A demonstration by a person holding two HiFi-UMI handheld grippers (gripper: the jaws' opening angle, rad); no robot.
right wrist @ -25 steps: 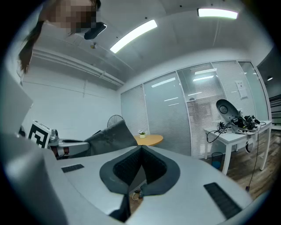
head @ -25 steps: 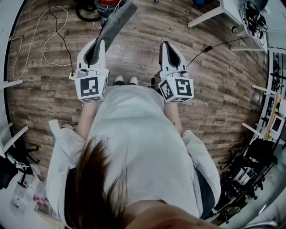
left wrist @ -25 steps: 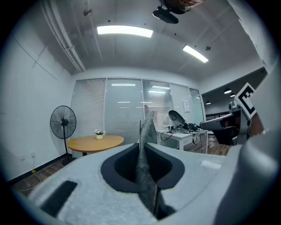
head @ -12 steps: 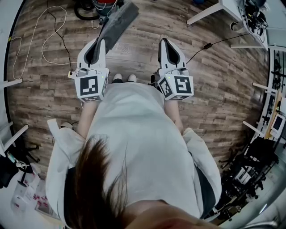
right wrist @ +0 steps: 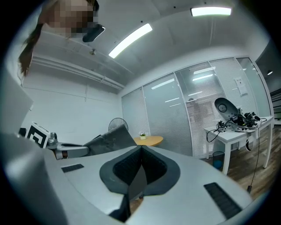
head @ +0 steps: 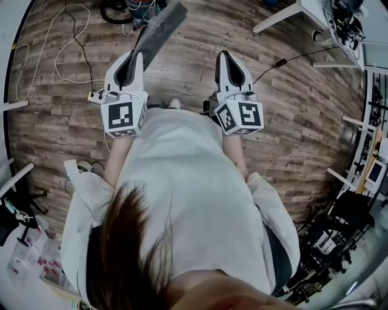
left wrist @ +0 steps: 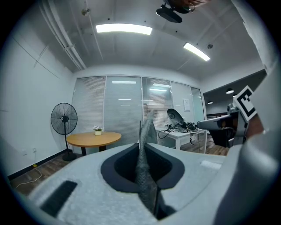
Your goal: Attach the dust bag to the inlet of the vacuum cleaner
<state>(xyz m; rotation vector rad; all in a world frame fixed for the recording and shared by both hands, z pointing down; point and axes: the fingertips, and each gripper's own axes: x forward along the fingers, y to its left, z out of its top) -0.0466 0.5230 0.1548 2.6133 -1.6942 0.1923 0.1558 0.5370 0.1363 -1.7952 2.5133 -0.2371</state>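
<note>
The grey dust bag (head: 159, 29) sticks forward from my left gripper (head: 138, 56), which is shut on its near end. In the left gripper view the bag (left wrist: 145, 171) stands edge-on between the jaws of the left gripper (left wrist: 141, 147). My right gripper (head: 223, 56) is held level beside it, a short way to the right, shut with nothing in it. In the right gripper view the right gripper's (right wrist: 140, 149) pads meet, and the bag (right wrist: 109, 138) shows at the left. Parts of the vacuum cleaner (head: 121, 8), a dark hose and a coloured body, lie on the floor at the top edge, ahead of the bag.
A white cable (head: 36, 54) loops over the wooden floor at the left, near a power strip (head: 93, 95). A black cable (head: 291, 60) runs to the right. White desk legs (head: 282, 17) stand at the top right. A fan (left wrist: 63, 121), a round table (left wrist: 93, 138) and a desk (left wrist: 186, 132) stand ahead.
The floor, cables and vacuum have slid slightly toward the top of the head view as the person steps. Both grippers keep their pose, and the left still grips the bag.
</note>
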